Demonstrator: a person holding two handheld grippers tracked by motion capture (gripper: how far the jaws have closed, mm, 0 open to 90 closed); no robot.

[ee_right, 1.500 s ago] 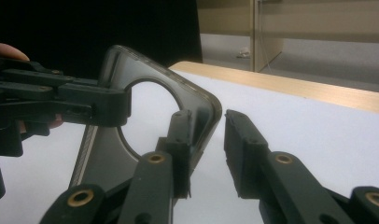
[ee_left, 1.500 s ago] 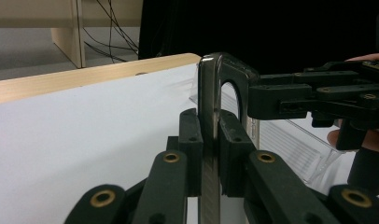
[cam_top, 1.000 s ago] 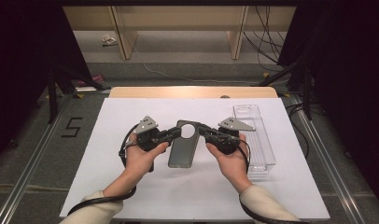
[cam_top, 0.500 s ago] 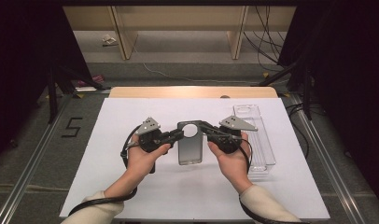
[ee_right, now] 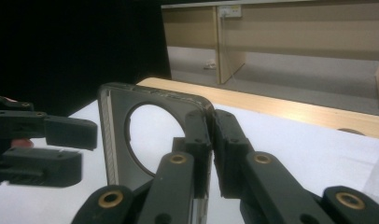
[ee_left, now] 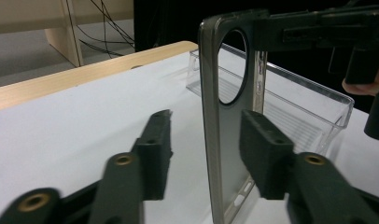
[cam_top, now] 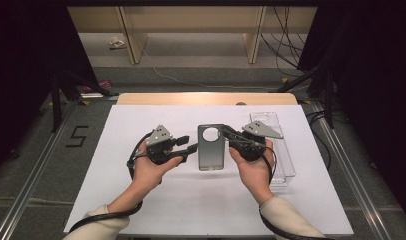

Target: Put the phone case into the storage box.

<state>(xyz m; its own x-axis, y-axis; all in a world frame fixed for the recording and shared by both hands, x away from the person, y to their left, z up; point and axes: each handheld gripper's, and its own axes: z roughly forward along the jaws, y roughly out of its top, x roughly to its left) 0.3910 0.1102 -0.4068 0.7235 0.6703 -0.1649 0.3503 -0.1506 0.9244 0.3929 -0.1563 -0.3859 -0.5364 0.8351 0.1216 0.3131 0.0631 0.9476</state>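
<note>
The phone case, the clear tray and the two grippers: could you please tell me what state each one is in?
Phone case: empty, held off the table by its top edge.
Clear tray: empty, lying flat on the table.
Left gripper: open, jaws just opening, case between them, pads clear of it.
Right gripper: shut on the phone case.

Looks like a lab set up for recording. White sheet (cam_top: 141, 200) taped over a wooden table (cam_top: 206, 98), metal rails (cam_top: 26, 195) along both sides, black curtains (cam_top: 371, 60) closing in the space. Number five (cam_top: 77, 136) marked on grey carpet, loose cables (cam_top: 286, 30) trailing by plain wooden benches (cam_top: 191, 25) behind.
</note>
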